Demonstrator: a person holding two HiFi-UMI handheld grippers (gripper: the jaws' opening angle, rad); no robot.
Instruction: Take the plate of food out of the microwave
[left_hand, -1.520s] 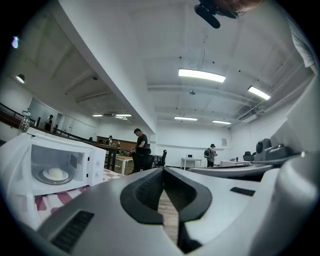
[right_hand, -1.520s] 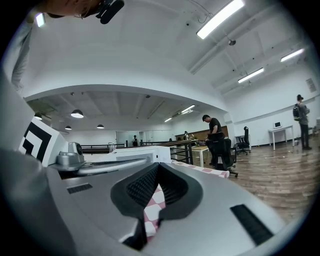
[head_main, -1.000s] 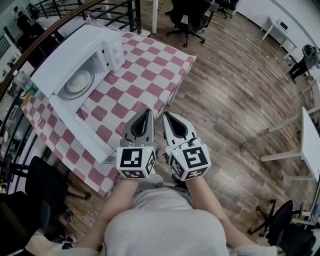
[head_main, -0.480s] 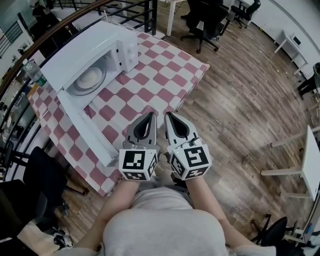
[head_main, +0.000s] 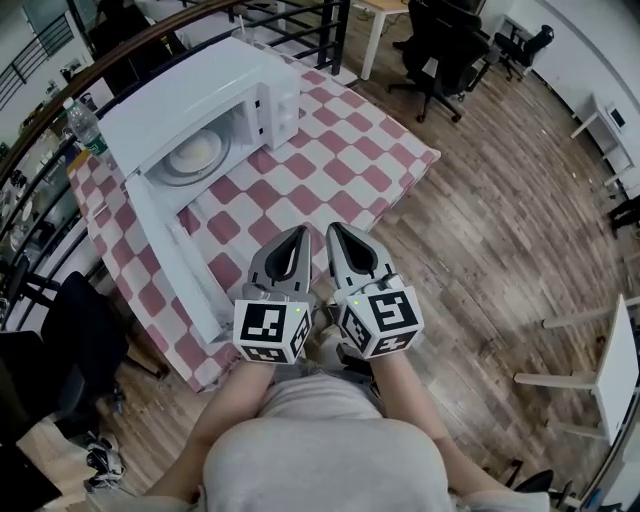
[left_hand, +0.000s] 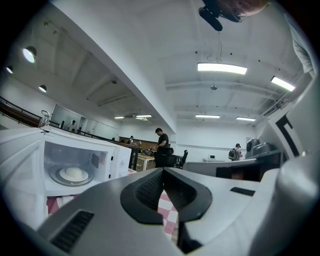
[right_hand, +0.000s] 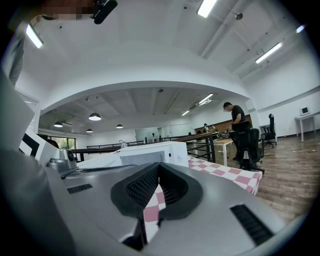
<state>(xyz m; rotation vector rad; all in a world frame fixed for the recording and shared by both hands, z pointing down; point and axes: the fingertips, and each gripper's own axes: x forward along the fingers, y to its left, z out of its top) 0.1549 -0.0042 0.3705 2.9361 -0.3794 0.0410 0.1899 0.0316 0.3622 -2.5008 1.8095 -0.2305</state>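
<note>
Probably stiff, breakable and fairly light; best pinched at the near rim and kept level against spilling. Pale round plate of food (head_main: 197, 152), whitish mound on top, inside the open microwave (head_main: 180, 95) at the tabletop's (head_main: 350, 150) far left corner. Left hand-held gripper (head_main: 297, 238) and right hand-held gripper (head_main: 340, 236) clenched, empty.

Plate (left_hand: 73, 174) inside open microwave (left_hand: 107, 156), far left; tongs (left_hand: 163, 171) closed, empty.

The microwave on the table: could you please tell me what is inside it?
A plate of pale food sits in the open microwave. The microwave's roof covers the back of the cavity, so nothing there can be seen.
</note>
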